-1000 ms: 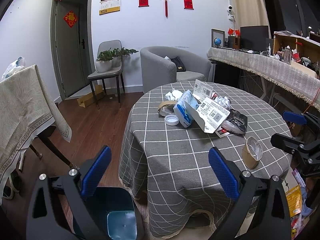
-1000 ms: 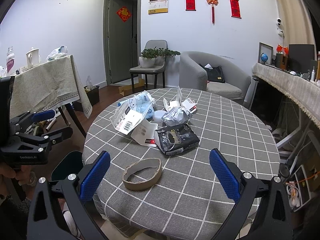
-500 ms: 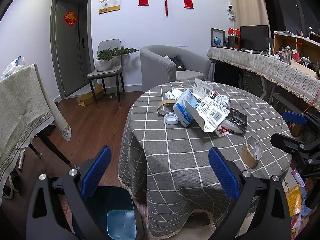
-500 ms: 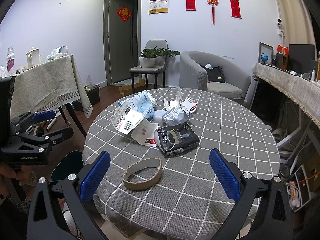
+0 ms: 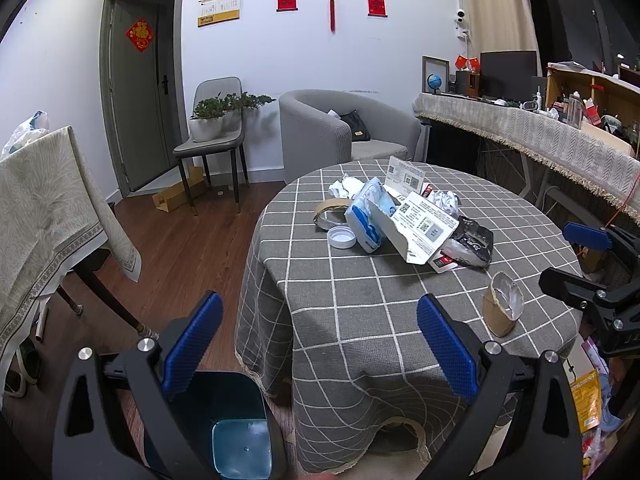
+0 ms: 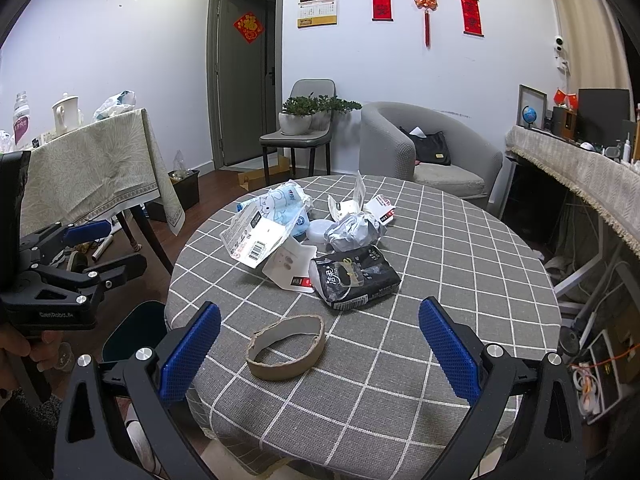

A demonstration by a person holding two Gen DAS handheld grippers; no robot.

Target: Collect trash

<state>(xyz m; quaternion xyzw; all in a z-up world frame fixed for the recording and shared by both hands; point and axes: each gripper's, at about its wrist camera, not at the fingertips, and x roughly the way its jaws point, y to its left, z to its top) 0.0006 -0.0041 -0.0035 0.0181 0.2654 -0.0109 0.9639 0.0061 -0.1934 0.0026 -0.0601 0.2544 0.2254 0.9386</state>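
A pile of trash lies on the round grey checked table (image 6: pixel 460 248): a cardboard tape ring (image 6: pixel 286 346) nearest me, a black packet (image 6: pixel 354 276), crumpled foil (image 6: pixel 354 232), white cartons (image 6: pixel 256 236) and a blue tissue pack (image 6: pixel 290 208). The ring (image 5: pixel 502 308), the cartons (image 5: pixel 420 228) and a white lid (image 5: pixel 341 237) show in the left wrist view. A dark teal bin (image 5: pixel 236 432) stands on the floor by the table. My left gripper (image 5: pixel 320 344) is open and empty above the bin. My right gripper (image 6: pixel 320 350) is open and empty, straddling the ring from above.
A side table with a beige cloth (image 5: pixel 36 208) stands at the left. A grey chair with a plant (image 5: pixel 216 136) and a grey armchair (image 5: pixel 340 132) are behind the round table. A cluttered counter (image 5: pixel 540 136) runs along the right.
The left wrist view has shifted slightly to the right. The right gripper has not moved. Nothing was taken or let go.
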